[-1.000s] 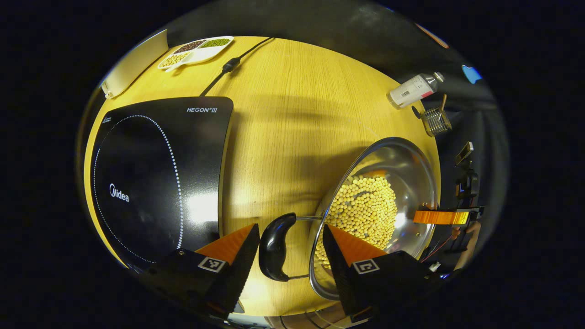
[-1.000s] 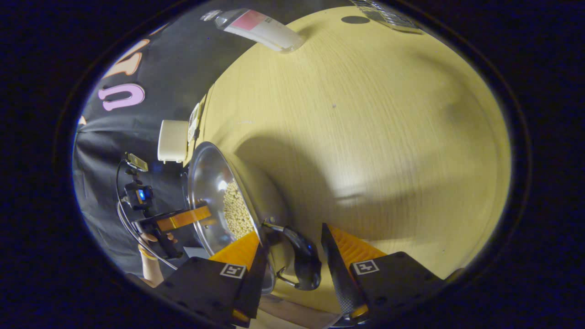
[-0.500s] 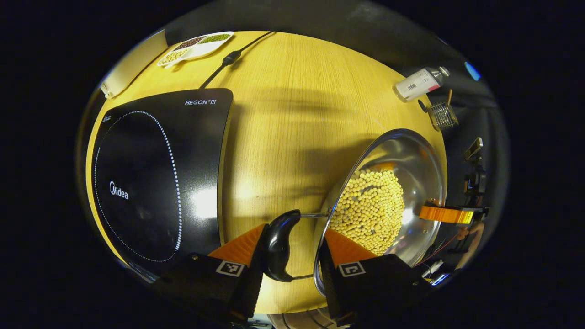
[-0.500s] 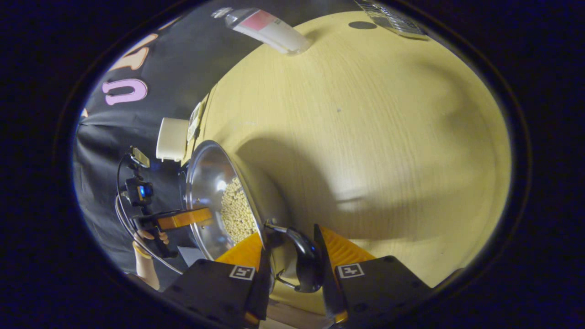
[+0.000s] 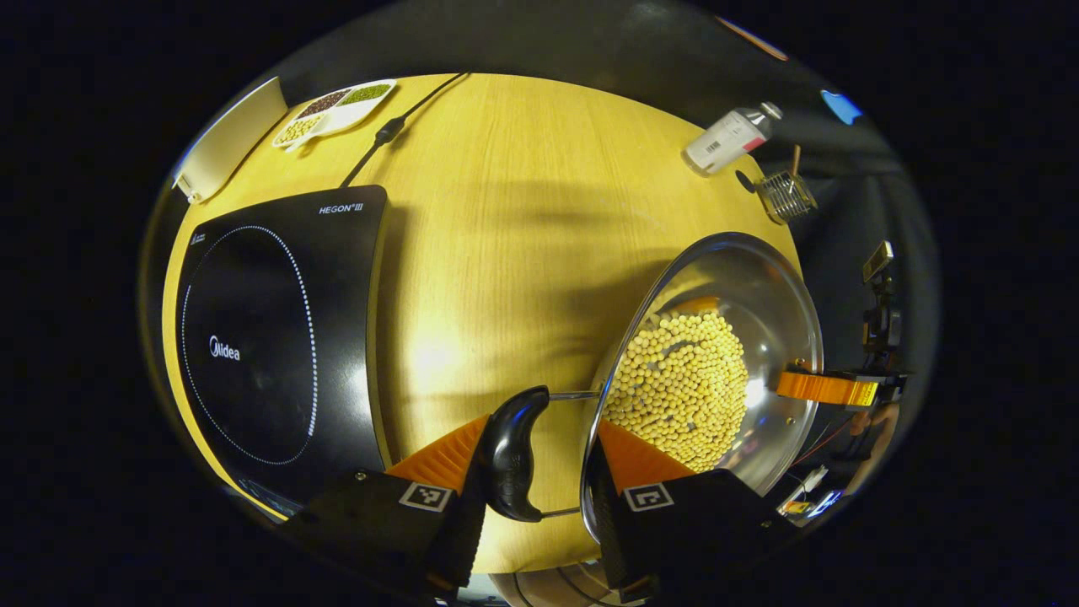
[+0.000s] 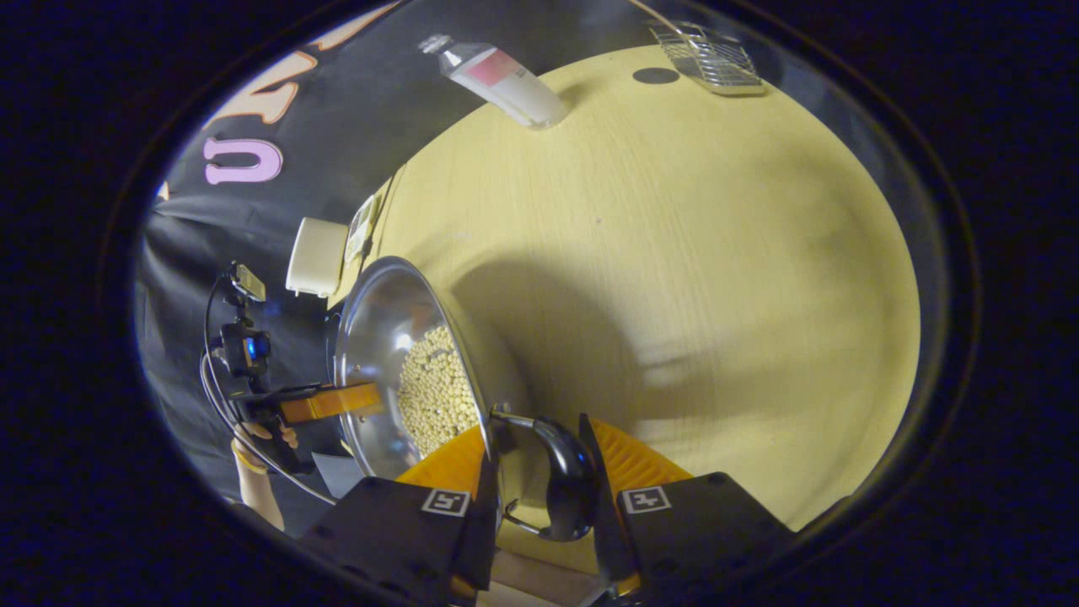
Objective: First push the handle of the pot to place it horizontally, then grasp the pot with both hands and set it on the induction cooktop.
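Steel pot [image 5: 716,354] of beans sits on the desk [image 5: 506,253] right of the cooktop [image 5: 270,337]; both tongs, left [image 5: 531,472] and right [image 6: 539,497], clamp its side handles for a level two-handed lift.

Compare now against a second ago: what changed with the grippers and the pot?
Both grippers closed on the pot's side handles: left gripper on the near handle, right gripper on the other handle. The pot has moved a little farther from the cooktop in the left gripper view. Beans remain inside; the bottle stays upright.
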The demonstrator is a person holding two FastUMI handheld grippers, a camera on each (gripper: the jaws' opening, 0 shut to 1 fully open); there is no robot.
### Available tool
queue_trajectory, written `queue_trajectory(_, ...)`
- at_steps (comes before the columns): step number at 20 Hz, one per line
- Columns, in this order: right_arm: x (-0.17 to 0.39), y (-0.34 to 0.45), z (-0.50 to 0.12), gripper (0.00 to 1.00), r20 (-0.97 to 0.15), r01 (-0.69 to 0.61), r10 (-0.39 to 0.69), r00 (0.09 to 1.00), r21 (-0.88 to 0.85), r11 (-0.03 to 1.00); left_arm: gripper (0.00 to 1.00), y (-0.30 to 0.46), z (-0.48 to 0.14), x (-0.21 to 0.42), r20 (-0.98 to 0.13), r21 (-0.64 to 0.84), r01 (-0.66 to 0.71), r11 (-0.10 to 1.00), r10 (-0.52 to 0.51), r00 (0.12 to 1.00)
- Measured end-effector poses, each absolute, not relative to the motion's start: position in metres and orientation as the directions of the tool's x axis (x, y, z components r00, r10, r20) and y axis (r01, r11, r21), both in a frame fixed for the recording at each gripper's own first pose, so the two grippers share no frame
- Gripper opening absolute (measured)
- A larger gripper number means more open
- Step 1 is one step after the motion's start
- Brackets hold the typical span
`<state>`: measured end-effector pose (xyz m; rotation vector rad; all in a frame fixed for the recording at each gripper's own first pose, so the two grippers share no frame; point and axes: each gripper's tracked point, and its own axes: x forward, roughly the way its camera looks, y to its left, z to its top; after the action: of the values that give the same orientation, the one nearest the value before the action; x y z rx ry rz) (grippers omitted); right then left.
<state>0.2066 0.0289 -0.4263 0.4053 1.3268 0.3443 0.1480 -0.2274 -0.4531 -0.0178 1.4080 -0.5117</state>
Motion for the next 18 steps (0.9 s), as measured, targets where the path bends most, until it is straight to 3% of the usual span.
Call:
queue_trajectory(3, 0.186, 0.015, -0.411, 0.46, -0.861, -0.001, 0.454, 0.228, 0.466, 0.885, 0.60, -0.227, -0.454, 0.154, -0.931, -0.318, 0.351, 0.881, -0.360, 0.060)
queue_trajectory(4, 0.178, 0.014, -0.408, 0.51, -0.861, 0.005, 0.451, 0.235, 0.465, 0.885, 0.60, -0.226, -0.454, 0.156, -0.931, -0.320, 0.359, 0.877, -0.362, 0.054)
queue_trajectory(6, 0.163, 0.010, -0.403, 0.46, -0.860, 0.025, 0.448, 0.245, 0.468, 0.883, 0.60, -0.226, -0.453, 0.159, -0.930, -0.320, 0.381, 0.868, -0.363, 0.047)
queue_trajectory(7, 0.155, 0.008, -0.401, 0.51, -0.859, 0.039, 0.446, 0.250, 0.469, 0.882, 0.60, -0.227, -0.452, 0.161, -0.931, -0.318, 0.392, 0.863, -0.363, 0.044)
queue_trajectory(9, 0.135, 0.003, -0.397, 0.46, -0.860, 0.061, 0.438, 0.263, 0.468, 0.882, 0.59, -0.226, -0.453, 0.165, -0.931, -0.318, 0.417, 0.851, -0.363, 0.031)
queue_trajectory(10, 0.125, -0.001, -0.395, 0.51, -0.860, 0.073, 0.431, 0.272, 0.465, 0.882, 0.62, -0.227, -0.452, 0.168, -0.931, -0.320, 0.430, 0.844, -0.364, 0.022)
queue_trajectory(11, 0.116, -0.004, -0.394, 0.46, -0.861, 0.086, 0.423, 0.282, 0.462, 0.883, 0.62, -0.229, -0.454, 0.168, -0.930, -0.323, 0.443, 0.836, -0.367, 0.014)
queue_trajectory(12, 0.107, -0.005, -0.393, 0.50, -0.862, 0.100, 0.413, 0.294, 0.457, 0.884, 0.60, -0.229, -0.455, 0.170, -0.929, -0.326, 0.458, 0.827, -0.369, 0.004)
queue_trajectory(13, 0.097, -0.007, -0.392, 0.45, -0.862, 0.117, 0.403, 0.306, 0.454, 0.883, 0.62, -0.230, -0.454, 0.173, -0.928, -0.330, 0.474, 0.817, -0.373, -0.003)
queue_trajectory(14, 0.089, -0.005, -0.391, 0.46, -0.862, 0.134, 0.394, 0.318, 0.453, 0.882, 0.58, -0.231, -0.456, 0.175, -0.926, -0.334, 0.490, 0.806, -0.378, -0.008)
queue_trajectory(18, 0.053, 0.006, -0.387, 0.45, -0.862, 0.200, 0.347, 0.369, 0.438, 0.876, 0.58, -0.233, -0.457, 0.182, -0.919, -0.341, 0.554, 0.760, -0.393, -0.027)
